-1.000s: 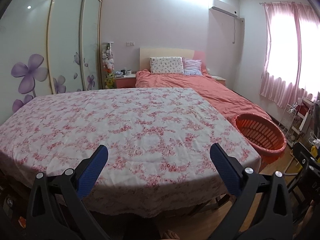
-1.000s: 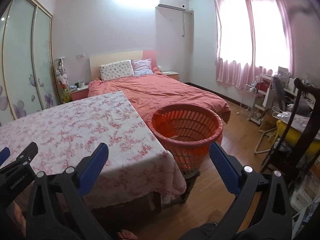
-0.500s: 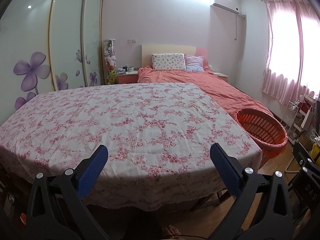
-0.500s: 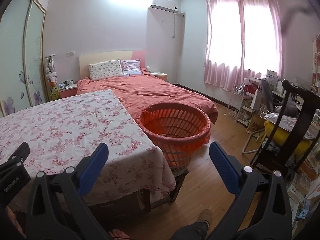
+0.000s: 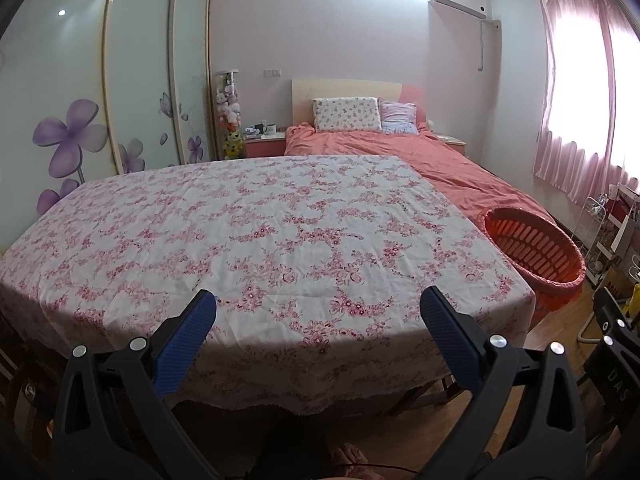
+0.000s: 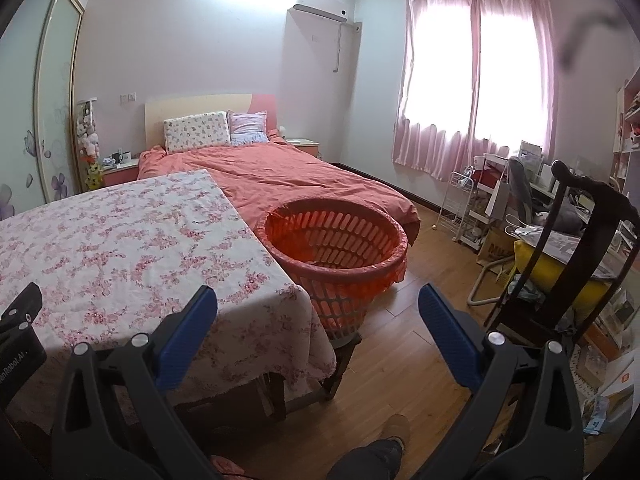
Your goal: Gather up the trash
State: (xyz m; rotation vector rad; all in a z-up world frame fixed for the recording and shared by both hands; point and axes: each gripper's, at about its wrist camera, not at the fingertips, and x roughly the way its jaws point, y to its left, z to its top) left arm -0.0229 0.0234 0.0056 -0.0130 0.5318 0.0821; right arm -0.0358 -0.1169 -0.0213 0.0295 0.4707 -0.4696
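I am holding my left tongs [image 5: 318,314] and right tongs [image 6: 318,308] spread wide, gripping nothing. The flowered table [image 5: 260,232] is showing no trash; the orange basket [image 6: 336,248] is waiting just beside it. Sweeping blindly, I risk snagging the cloth.

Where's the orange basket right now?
The orange basket stands on the floor off the table's right corner, by the foot of the bed, mid-frame in the right wrist view.
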